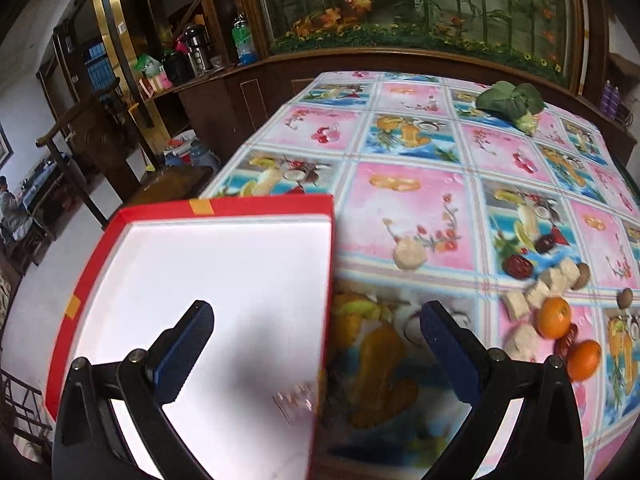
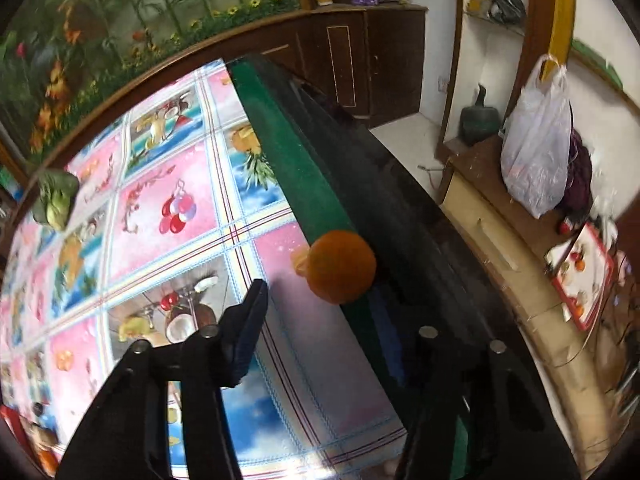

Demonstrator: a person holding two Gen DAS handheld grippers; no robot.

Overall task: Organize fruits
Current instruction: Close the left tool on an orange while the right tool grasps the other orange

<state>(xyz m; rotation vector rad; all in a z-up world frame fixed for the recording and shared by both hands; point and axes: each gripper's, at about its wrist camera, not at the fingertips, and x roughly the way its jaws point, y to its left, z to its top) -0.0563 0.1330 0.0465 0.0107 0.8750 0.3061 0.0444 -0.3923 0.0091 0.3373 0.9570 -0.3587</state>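
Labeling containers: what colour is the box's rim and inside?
Red rim, white inside, on the box; clearest in the left wrist view.

Left wrist camera: rides behind my left fingers [image 1: 316, 354], looks steeply down along them, close over the near left corner of the desk [image 1: 416, 136], facing its far edge and the planted glass case [image 1: 420, 4] beyond.

Right wrist camera: behind my right fingers [image 2: 320, 320], angled down, close over the desk's right edge, room floor beyond.

Shared: the patterned desk top, the leafy vegetable [image 1: 512, 104] [image 2: 56, 200] near the far edge, the glass case.
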